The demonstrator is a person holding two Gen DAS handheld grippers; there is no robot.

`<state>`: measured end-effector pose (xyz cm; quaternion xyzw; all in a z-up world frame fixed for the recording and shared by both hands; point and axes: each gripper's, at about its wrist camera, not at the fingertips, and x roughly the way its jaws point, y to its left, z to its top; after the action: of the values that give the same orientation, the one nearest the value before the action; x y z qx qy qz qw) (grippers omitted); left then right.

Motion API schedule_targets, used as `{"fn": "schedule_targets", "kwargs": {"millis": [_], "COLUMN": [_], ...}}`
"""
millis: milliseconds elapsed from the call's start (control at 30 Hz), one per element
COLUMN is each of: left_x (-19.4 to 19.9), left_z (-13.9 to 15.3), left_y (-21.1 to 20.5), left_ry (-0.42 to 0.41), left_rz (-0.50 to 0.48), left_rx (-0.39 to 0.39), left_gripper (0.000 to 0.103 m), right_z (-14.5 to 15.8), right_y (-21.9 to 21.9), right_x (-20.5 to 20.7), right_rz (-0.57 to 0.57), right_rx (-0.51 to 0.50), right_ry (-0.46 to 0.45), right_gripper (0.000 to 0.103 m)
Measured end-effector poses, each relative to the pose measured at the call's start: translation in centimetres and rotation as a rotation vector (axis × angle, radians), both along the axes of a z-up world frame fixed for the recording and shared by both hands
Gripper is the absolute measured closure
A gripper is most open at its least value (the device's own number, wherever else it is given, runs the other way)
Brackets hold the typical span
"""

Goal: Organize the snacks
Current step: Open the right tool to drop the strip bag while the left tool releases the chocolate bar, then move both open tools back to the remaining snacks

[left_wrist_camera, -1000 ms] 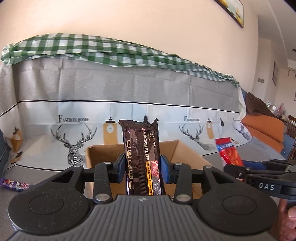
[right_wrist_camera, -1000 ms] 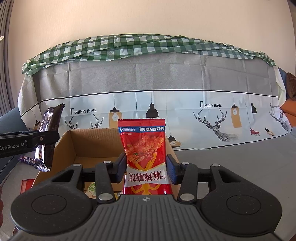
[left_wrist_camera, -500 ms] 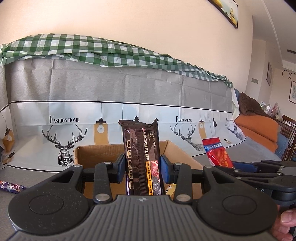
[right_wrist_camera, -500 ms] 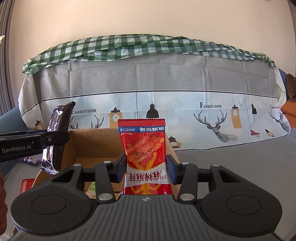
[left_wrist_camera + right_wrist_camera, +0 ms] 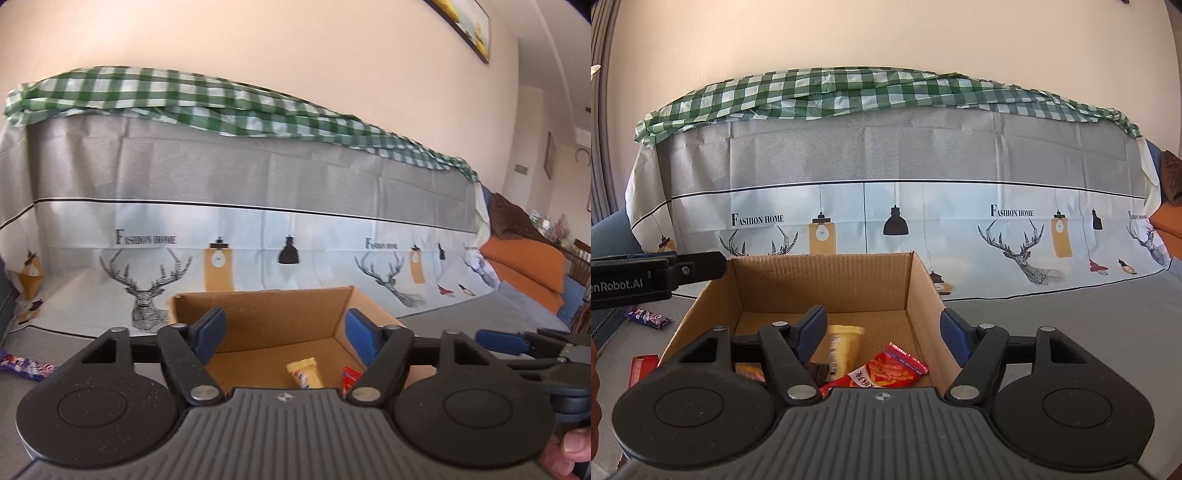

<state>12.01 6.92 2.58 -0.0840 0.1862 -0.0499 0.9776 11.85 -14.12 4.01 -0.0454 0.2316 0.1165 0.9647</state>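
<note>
Both grippers hang over the open box [image 5: 827, 284], each with fingers spread wide and nothing between them.

Left gripper [image 5: 284, 328]: box interior lies straight ahead of and below the fingers. A yellow packet [image 5: 304, 371] and the corner of a red pack [image 5: 349, 376] show on the box floor.

Right gripper [image 5: 882, 328]: red pack [image 5: 886, 371] lies below the fingers, partly atop other packets; yellow packet [image 5: 844, 345] just inside the left finger line; a dark bar [image 5: 816, 371] and an orange packet [image 5: 750, 371] sit near the box's near-left corner.

Outside the box, well left of the fingers on the grey surface: purple bar [image 5: 648, 317] and a flat red packet [image 5: 642, 369].

Judgement: a drop-off step looks complete; the box holds several snacks, two remain loose. The next move calls for lifting clear of the box walls, swinging left, and closing on the purple bar or red packet. The left gripper appears nearer to both.
</note>
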Motion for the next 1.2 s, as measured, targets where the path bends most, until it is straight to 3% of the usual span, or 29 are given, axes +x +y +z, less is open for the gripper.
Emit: {"fn": "schedule_targets", "kwargs": {"millis": [300,533,633,800,900,967,1000,1033,1200], "left_x": [-2.1,-4.8,-5.6,-6.3,-6.8,-7.6,-7.0,-6.8,-6.9], "left_z": [-0.1,0.0,0.5,1.6,0.9,-1.2,-2.0,-2.2,-2.1], "left_y": [2.9,5.2,7.0,9.2,10.8,12.2,13.0,13.8,16.9], "left_ry": [-0.039,0.013,0.065,0.113,0.129,0.153,0.242,0.267,0.284], "left_rz": [0.121,0.197,0.219,0.152,0.145,0.182,0.193,0.233,0.309], "left_rx": [0.042,0.113,0.1,0.192,0.228,0.219,0.216,0.202,0.11], "left_gripper": [0.017,0.012,0.01,0.009,0.009,0.016,0.039,0.049,0.051], "right_z": [-0.1,0.1,0.2,0.2,0.3,0.2,0.2,0.2,-0.1], "right_y": [1.5,3.0,3.5,5.0,6.2,7.1,7.6,8.2,11.4], "right_x": [-0.5,-1.7,-2.2,-2.9,-3.4,-3.6,-3.7,-3.8,-4.9], "right_rz": [0.006,-0.008,-0.001,0.038,0.07,0.099,0.116,0.134,0.243], "right_rx": [-0.003,-0.006,0.018,0.051,0.067,0.079,0.083,0.086,0.093], "right_ry": [0.003,-0.029,-0.03,-0.019,-0.013,-0.005,-0.002,0.002,0.014], "right_gripper": [0.031,0.032,0.035,0.041,0.051,0.057,0.061,0.065,0.072]}}
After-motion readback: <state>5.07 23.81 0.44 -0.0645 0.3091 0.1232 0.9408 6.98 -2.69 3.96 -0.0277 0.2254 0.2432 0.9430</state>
